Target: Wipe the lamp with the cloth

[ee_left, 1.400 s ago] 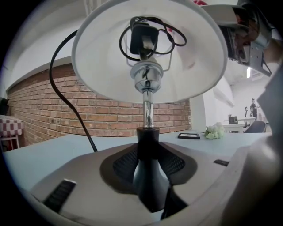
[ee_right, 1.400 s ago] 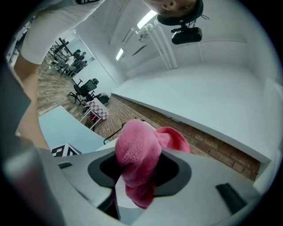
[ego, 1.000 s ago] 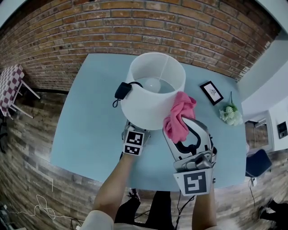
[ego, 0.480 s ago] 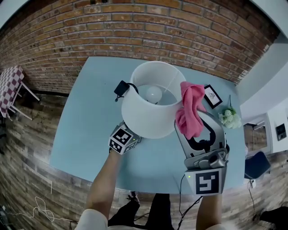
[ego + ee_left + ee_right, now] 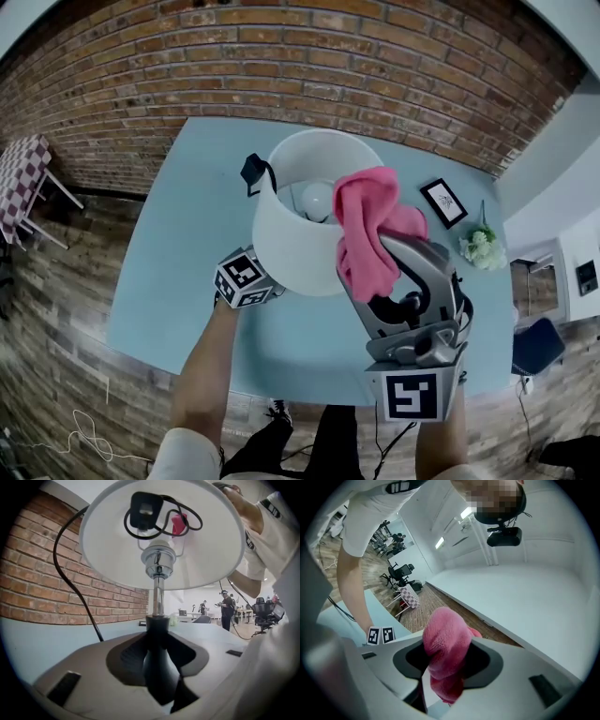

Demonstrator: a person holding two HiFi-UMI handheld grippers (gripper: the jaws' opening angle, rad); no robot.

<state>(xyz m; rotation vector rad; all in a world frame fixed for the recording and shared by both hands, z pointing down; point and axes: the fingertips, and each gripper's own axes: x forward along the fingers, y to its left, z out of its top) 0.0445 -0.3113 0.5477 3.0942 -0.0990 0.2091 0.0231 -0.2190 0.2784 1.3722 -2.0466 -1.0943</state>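
Pink cloth (image 5: 368,220) pinched firmly in right gripper (image 5: 443,674), bunched at rim of white lampshade (image 5: 298,246), lamp upright on pale blue table (image 5: 178,267), left gripper (image 5: 158,660) part-closed, clamping lamp's black stem (image 5: 157,632).

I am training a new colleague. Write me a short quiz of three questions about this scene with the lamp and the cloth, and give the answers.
1. True or false: the right gripper's jaws are closed on the pink fabric cloth.
2. The left gripper's jaws grip which part of the white-shaded table lamp? A the black base; B the shade; C the black cord.
3. Fill in: the wall behind the light blue table is made of red ____.
Key: 1 true; 2 A; 3 brick.
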